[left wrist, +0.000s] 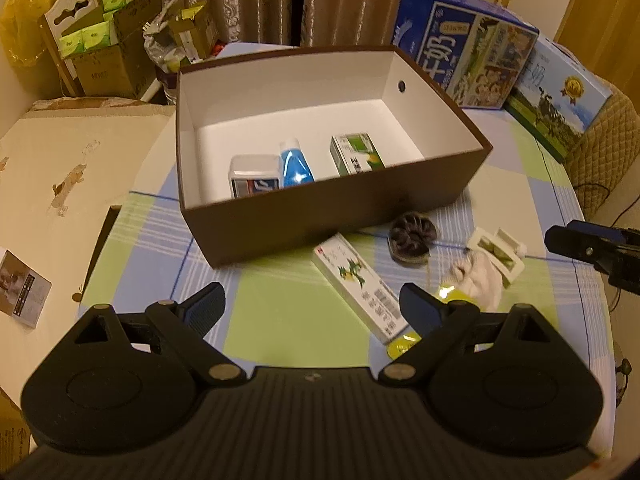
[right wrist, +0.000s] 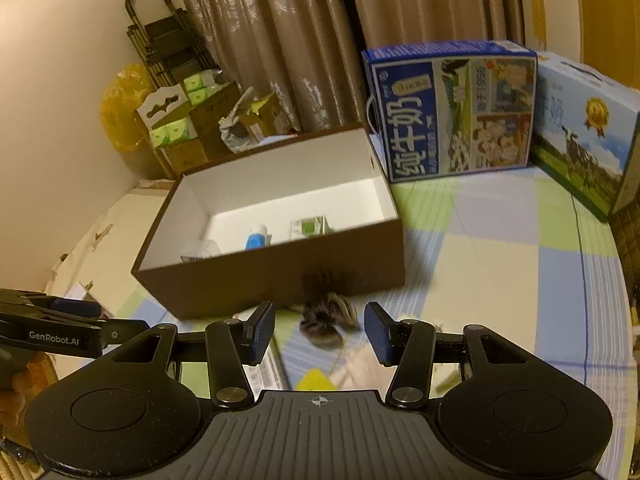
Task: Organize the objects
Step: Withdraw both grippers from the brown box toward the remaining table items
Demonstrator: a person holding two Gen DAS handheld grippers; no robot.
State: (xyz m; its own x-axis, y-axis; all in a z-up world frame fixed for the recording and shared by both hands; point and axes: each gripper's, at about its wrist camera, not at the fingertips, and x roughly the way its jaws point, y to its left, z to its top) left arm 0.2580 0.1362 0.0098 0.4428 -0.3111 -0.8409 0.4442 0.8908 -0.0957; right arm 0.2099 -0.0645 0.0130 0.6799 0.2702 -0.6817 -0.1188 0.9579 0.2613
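Open brown box (left wrist: 320, 216) with white interior, set near the middle of the worktop (left wrist: 280, 312), which was covered by a green, blue and cream checked cloth. Inside, along the near wall: a white container (left wrist: 254, 178) at left, touching a blue bottle (left wrist: 295, 164), and a green-and-white carton (left wrist: 356, 154) lying apart to the right. Outside, just in front of the box: a dark hair scrunchie (left wrist: 412, 236); a long white carton (left wrist: 360, 286) printed with a green figure, lying diagonally; a white clip-like item (left wrist: 498, 252) beside a crumpled white cloth (left wrist: 478, 278); small yellow pieces (left wrist: 404, 346) near the carton's near end.

Left claw (left wrist: 312, 304) spread wide apart, empty, poised above the cloth with its right finger over the carton's end. Right claw (right wrist: 320, 330) likewise apart and empty, the blurred scrunchie (right wrist: 328, 318) lying between its fingers farther ahead; whether touched could not be told. Right claw's tip (left wrist: 576, 242) visible at the edge of the left wrist view.

Behind the box: a blue milk carton case (right wrist: 452, 112) and a second, paler case (right wrist: 584, 132) standing side by side. Farther back: brown curtains (right wrist: 280, 40), cardboard boxes of green packets (left wrist: 104, 40), a yellow bag (right wrist: 120, 108).
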